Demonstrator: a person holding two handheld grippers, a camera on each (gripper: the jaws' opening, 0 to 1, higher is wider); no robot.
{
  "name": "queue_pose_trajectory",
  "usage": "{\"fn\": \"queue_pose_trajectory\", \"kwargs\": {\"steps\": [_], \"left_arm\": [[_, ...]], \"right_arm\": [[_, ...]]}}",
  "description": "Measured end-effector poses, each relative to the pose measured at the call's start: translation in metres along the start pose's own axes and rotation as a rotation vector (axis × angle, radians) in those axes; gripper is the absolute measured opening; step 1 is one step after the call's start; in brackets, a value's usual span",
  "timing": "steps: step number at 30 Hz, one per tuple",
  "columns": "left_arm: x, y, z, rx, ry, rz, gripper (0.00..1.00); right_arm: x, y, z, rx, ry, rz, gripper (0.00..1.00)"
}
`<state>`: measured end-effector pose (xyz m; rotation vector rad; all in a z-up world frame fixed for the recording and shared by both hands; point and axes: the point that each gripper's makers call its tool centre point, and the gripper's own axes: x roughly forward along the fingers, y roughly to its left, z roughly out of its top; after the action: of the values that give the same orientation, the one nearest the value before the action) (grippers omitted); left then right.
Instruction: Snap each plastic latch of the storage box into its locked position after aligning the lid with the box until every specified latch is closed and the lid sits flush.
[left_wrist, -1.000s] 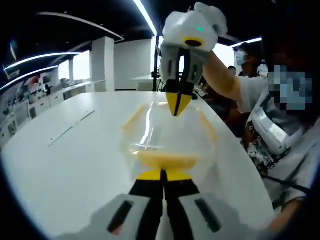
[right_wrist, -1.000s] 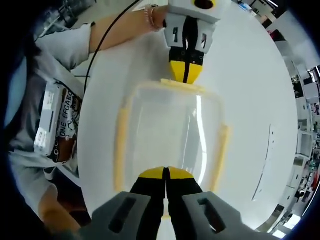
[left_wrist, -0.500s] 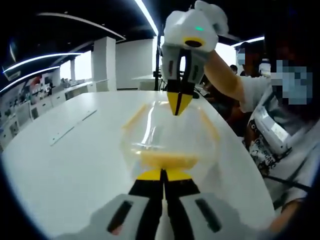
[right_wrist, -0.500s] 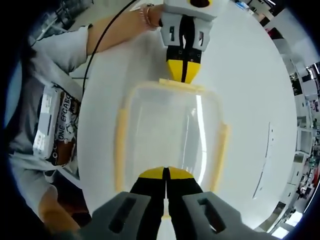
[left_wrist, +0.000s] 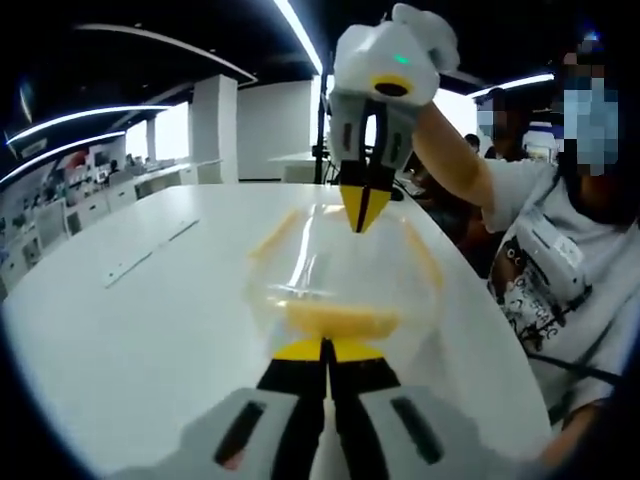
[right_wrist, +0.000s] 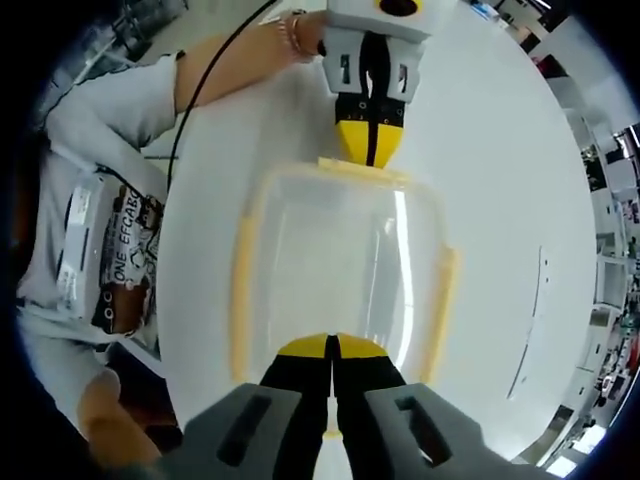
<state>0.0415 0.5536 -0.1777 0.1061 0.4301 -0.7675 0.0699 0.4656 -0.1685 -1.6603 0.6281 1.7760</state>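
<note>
Two grippers meet us at opposite short ends of the clear storage box (right_wrist: 340, 270), which lies on the white table (right_wrist: 480, 150) with nothing visible inside. Its lid (left_wrist: 335, 270) is on, and its long axis runs from one gripper to the other. The left gripper (left_wrist: 327, 350) has its jaws pressed together at the yellow latch (left_wrist: 335, 320); the right gripper (right_wrist: 330, 350) is likewise closed at its end. Nothing has shifted since a second ago.
</note>
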Motion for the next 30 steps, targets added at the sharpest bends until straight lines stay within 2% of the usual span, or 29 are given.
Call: {"fn": "queue_pose_trajectory", "kwargs": {"steps": [4, 9, 11, 13, 16, 17, 18, 19, 23, 30], "left_arm": [[-0.001, 0.002, 0.001, 0.014, 0.008, 0.010, 0.00], [-0.003, 0.003, 0.001, 0.007, 0.000, 0.012, 0.00], [-0.004, 0.009, 0.002, -0.005, -0.007, 0.034, 0.00], [-0.005, 0.019, 0.002, -0.056, -0.015, 0.089, 0.00], [-0.007, 0.038, 0.025, -0.099, -0.087, 0.204, 0.00], [-0.011, 0.037, 0.025, -0.090, -0.064, 0.212, 0.00], [-0.013, 0.037, 0.036, -0.081, -0.116, 0.210, 0.00], [-0.016, 0.033, 0.038, -0.075, -0.121, 0.209, 0.00], [-0.022, 0.030, 0.047, -0.053, -0.102, 0.239, 0.00], [-0.011, 0.014, 0.061, 0.010, -0.015, 0.214, 0.00]], "right_arm": [[-0.001, -0.001, 0.001, 0.003, -0.019, 0.001, 0.00], [-0.001, -0.001, 0.003, -0.004, 0.015, -0.019, 0.00], [-0.001, -0.002, 0.002, -0.003, 0.027, -0.030, 0.00], [-0.001, -0.002, 0.001, -0.005, 0.030, -0.035, 0.00], [-0.001, -0.003, -0.002, 0.019, -0.021, -0.019, 0.00], [-0.001, -0.002, -0.001, 0.031, -0.044, -0.005, 0.00], [-0.002, -0.004, -0.004, 0.034, -0.056, 0.000, 0.00], [-0.002, -0.004, -0.004, 0.041, -0.066, 0.003, 0.00], [-0.002, -0.004, -0.004, 0.038, -0.071, 0.007, 0.00], [-0.003, -0.006, -0.007, 0.029, -0.060, -0.003, 0.00]]}}
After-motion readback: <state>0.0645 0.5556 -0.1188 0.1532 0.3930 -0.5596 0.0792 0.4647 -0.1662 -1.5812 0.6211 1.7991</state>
